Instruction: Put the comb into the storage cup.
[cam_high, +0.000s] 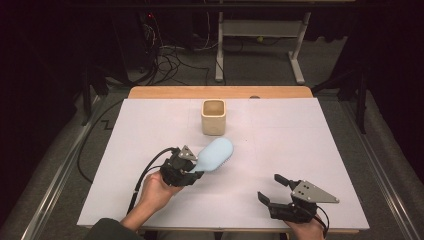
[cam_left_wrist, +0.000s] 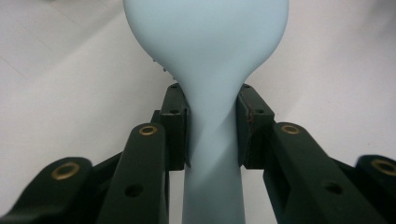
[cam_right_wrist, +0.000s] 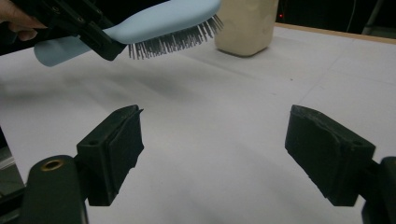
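A pale blue hairbrush (cam_high: 215, 154) hangs above the white table, bristles down, its head pointing toward a cream square cup (cam_high: 213, 117). My left gripper (cam_high: 192, 167) is shut on the brush's handle; in the left gripper view both pads clamp the narrow neck of the hairbrush (cam_left_wrist: 212, 116). My right gripper (cam_high: 270, 189) rests near the table's front right edge with its jaws wide apart and nothing between them. The right gripper view looks across the table at the lifted hairbrush (cam_right_wrist: 154, 23), the left gripper (cam_right_wrist: 88, 35) and the cup (cam_right_wrist: 245, 25) behind it.
A white sheet (cam_high: 300, 145) covers the table, with a wooden edge (cam_high: 220, 92) at the back. Beyond it stand a white desk frame (cam_high: 260, 45) and cables on the floor (cam_high: 165, 62). Open surface lies between the two grippers.
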